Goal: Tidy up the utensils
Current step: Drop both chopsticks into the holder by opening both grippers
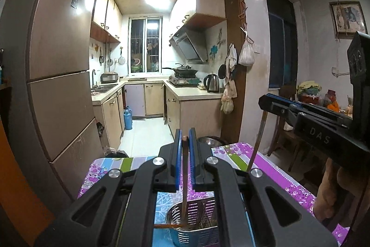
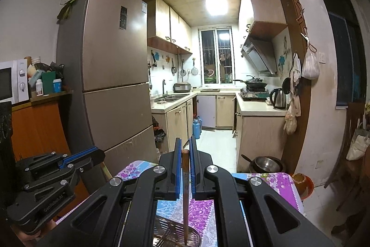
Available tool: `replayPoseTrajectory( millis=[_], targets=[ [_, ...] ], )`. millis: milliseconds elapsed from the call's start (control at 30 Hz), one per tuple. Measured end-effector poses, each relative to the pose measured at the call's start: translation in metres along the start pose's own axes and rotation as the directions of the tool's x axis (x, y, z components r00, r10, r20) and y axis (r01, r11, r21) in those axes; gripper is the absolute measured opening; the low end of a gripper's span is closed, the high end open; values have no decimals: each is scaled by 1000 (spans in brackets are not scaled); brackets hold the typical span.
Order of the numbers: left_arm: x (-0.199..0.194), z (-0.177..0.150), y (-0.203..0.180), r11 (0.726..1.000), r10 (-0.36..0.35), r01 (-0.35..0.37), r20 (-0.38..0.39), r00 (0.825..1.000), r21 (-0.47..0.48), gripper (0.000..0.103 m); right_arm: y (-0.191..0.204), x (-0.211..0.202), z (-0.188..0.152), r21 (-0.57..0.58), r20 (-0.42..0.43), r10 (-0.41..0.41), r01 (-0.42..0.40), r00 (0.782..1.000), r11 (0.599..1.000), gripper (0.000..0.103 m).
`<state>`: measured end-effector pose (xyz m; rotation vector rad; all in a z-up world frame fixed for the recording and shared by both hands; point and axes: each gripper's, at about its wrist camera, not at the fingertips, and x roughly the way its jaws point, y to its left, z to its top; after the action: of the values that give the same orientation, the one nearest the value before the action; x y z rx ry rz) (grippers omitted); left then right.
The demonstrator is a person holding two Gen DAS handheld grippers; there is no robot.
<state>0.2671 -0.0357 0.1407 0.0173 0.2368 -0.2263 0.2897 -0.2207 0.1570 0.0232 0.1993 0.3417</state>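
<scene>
Below both grippers lies the table point(image 1: 272, 168) with its purple flowered cloth, and on it the slotted metal utensil holder point(image 1: 196, 221), near me and almost under the left gripper point(image 1: 184, 142). I judge the step in hand to be lowering two chopsticks into that holder.

My left gripper is clamped narrow on a brown chopstick point(image 1: 184, 177) that hangs nearly upright, its lower end already at the holder's mouth or just inside; I cannot tell which. To do this well I would keep the stick vertical, sink it straight into one compartment, and open only once the tip is past the rim point(image 1: 175, 205), so it does not tip out sideways.

My right gripper point(image 2: 184, 149) is likewise pinched narrow on a second chopstick point(image 2: 185, 196), whose tip hangs over a round metal rack point(image 2: 175, 237) at the bottom of its view; some utensils seem to lie there, but they are blurred. It sits to the right of the left gripper and well apart, so I have room to bring it across after the left one clears.

Edges to mind: the table's far edge is close beyond the holder, with a metal bowl point(image 1: 211, 141) on the floor past it, and the fridge point(image 1: 57, 61) stands at the far left.
</scene>
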Motion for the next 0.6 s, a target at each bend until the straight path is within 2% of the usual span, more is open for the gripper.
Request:
replayPoseTrajectory(
  millis=[367, 400, 467, 600],
  targets=[
    [6, -2, 4, 1000, -4, 4, -7, 1000, -19, 5, 2, 7, -5, -4, -9, -1, 1, 1000, 1000, 8],
    [7, -2, 5, 1000, -1, 1, -10, 1000, -22, 5, 1, 7, -5, -3, -8, -1, 1, 1000, 1000, 9],
    [8, -1, 8, 1000, 6, -7, -12, 1000, -29, 5, -1, 4, -5, 0, 2, -4, 4, 1000, 1000, 23],
    [4, -1, 7, 1000, 13, -13, -5, 1000, -26, 5, -1, -5, -2, -4, 19, -9, 9, 1000, 1000, 26]
  ],
)
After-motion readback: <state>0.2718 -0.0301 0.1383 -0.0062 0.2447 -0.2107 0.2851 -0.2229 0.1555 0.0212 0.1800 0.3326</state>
